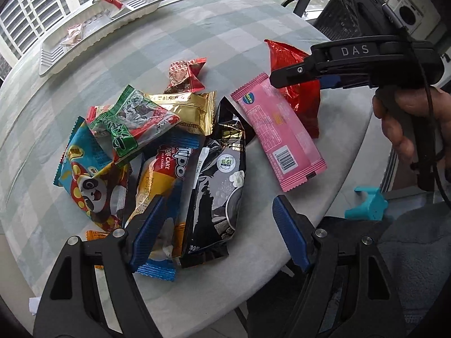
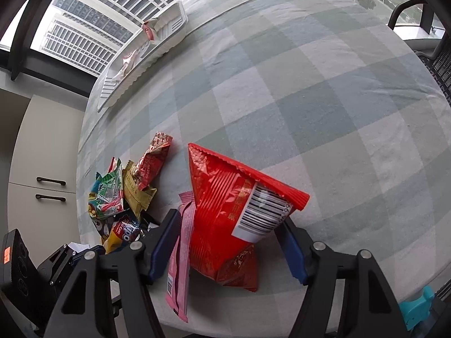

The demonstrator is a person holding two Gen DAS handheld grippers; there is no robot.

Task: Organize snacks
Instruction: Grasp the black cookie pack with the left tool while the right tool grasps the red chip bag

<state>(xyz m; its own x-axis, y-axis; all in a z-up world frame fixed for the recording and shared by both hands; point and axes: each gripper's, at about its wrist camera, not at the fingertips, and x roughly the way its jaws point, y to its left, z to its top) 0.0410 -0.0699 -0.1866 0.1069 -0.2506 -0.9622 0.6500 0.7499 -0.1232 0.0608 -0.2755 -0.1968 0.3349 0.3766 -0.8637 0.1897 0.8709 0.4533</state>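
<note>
Snacks are piled up near the front edge of the table (image 1: 253,28), which has a pale green and white checked cloth on it. Going left to right in the left wrist view: a blue panda packet (image 1: 87,174) on the left of the heap, a green and clear wrapper (image 1: 126,121) lying on top, a gold packet (image 1: 191,112) behind it, then the Tipo roll cake (image 1: 166,174) and a black packet (image 1: 220,186), both with their long sides running toward the camera. The left gripper (image 1: 217,233) hangs over those two with its jaws partly apart and nothing pinched; the left blue pad overlaps the roll cake, but I can't tell if it touches.

Next over, a pink bar (image 1: 276,132) lies slanted, barcode end pointing to the near right. It sits partly on a red bag (image 2: 225,214), which lies with its crimped top edge away from the camera. The right gripper (image 2: 228,242) straddles that bag and the pink bar, pads either side, not squeezing as far as I can see.

Far back left there's a white tray (image 1: 56,56) holding a couple of small packets, with big windows and buildings behind it.
</note>
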